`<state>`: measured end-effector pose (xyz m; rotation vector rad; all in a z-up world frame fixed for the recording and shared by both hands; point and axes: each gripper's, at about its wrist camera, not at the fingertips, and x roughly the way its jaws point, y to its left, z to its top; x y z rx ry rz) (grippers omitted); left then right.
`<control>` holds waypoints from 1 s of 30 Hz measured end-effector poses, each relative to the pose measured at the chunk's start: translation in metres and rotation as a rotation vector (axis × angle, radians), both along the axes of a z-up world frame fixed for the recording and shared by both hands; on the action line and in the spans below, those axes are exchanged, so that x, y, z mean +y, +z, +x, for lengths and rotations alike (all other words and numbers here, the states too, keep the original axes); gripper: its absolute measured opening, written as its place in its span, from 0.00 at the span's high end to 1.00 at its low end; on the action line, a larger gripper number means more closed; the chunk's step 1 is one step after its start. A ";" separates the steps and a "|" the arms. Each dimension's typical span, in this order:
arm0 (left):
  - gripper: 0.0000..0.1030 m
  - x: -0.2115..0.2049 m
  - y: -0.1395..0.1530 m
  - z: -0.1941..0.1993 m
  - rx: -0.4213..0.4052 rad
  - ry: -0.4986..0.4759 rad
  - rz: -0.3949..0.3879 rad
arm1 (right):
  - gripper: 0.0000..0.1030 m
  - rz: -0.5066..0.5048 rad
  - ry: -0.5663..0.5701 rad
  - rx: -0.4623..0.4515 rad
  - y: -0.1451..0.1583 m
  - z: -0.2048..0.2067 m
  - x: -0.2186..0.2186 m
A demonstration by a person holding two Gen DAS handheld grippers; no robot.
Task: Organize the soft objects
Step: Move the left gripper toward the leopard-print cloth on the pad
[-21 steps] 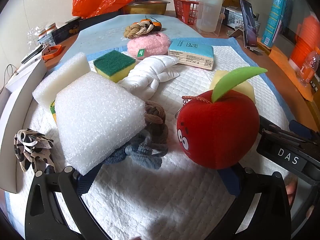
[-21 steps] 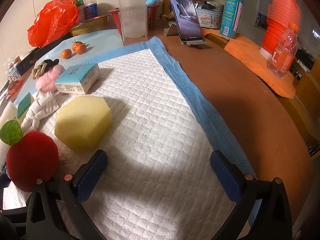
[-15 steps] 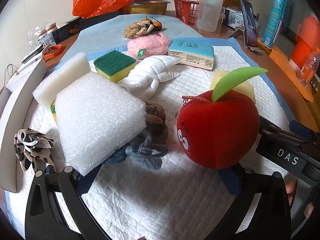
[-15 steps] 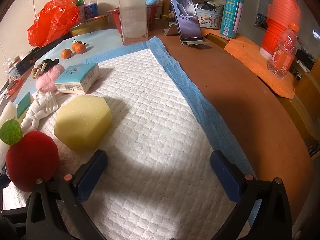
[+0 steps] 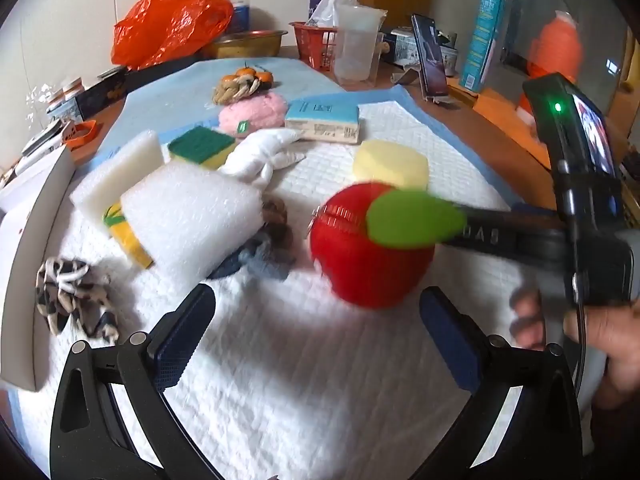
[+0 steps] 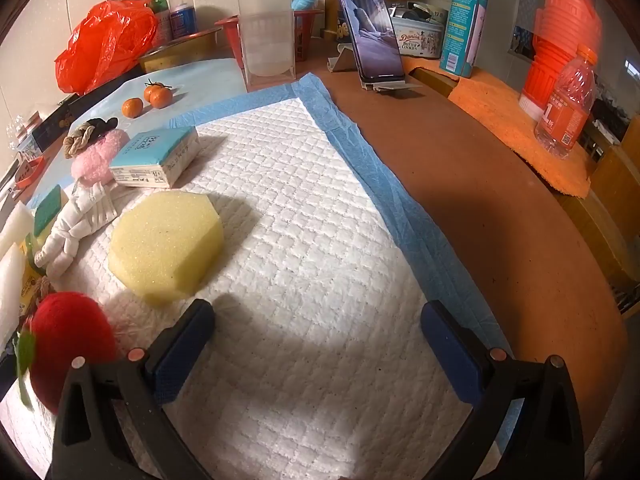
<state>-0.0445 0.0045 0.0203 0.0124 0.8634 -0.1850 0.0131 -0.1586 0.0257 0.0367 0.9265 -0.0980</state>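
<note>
The blurred red plush apple (image 5: 360,256) lies just beyond the wide-spread, empty left tool (image 5: 316,320), apparently untouched

Black plastic frames with round silver and copper-coloured screws are seen on the left gripper (image 5: 316,332) and right gripper (image 6: 318,336); ribbed dark-blue pads (image 5: 182,334) are fitted inside each finger.

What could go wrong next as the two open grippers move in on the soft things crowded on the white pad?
1. The red plush apple is round and may roll off when nudged.
2. The foam block lies on the hair ties, so a grab could drag both.
3. The right gripper sits close beside the apple; the two grippers could collide.
</note>
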 end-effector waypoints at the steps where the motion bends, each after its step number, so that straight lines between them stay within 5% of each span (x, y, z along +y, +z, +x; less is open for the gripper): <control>1: 0.00 0.003 0.000 -0.001 0.008 0.003 -0.013 | 0.00 0.000 0.000 0.000 0.000 0.000 0.000; 8: 0.00 0.023 0.013 -0.017 -0.038 0.031 -0.094 | 0.00 0.000 0.000 0.000 0.000 0.000 0.000; 30: 0.00 0.163 0.039 -0.046 -0.081 0.320 -0.027 | 0.00 0.000 0.000 -0.001 0.000 0.000 0.000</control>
